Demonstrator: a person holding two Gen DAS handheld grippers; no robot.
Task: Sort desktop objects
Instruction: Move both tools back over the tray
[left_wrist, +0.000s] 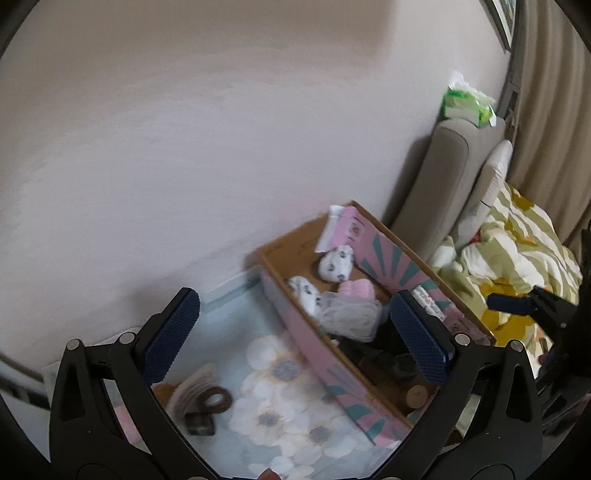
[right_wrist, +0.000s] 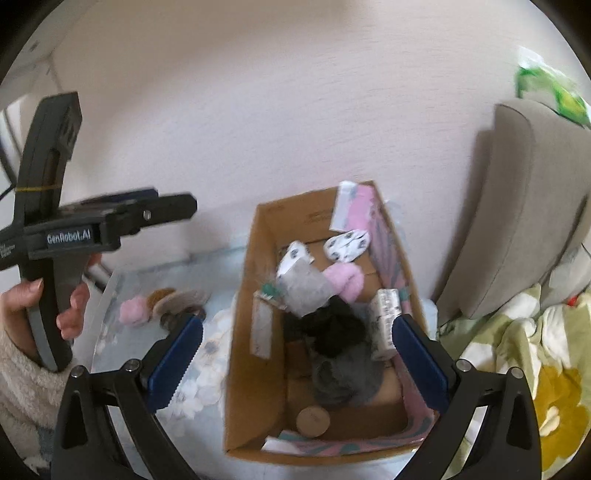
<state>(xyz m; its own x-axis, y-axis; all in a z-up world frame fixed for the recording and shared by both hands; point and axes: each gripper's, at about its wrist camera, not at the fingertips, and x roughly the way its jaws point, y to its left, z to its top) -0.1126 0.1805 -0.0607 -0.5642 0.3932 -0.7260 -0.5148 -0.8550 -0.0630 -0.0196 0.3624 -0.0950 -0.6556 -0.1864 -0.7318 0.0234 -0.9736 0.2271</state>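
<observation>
The cardboard box (right_wrist: 255, 373) stands on the flowered tabletop (left_wrist: 273, 402) against the wall. Inside the box lie patterned socks (right_wrist: 347, 245), a pink slipper (right_wrist: 345, 282), black cloth (right_wrist: 332, 328) and a wooden disc (right_wrist: 313, 421). Left of the box lies a pink ball (right_wrist: 133, 312). The left tongs (left_wrist: 295, 336) and the right tongs (right_wrist: 297, 358) hover above the box, spread wide, holding nothing.

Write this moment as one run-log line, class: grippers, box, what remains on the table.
left gripper: open, empty | right gripper: open, empty, above open cardboard box | box: holds soft items | flower-print table: fluffy pink ball remains
</observation>
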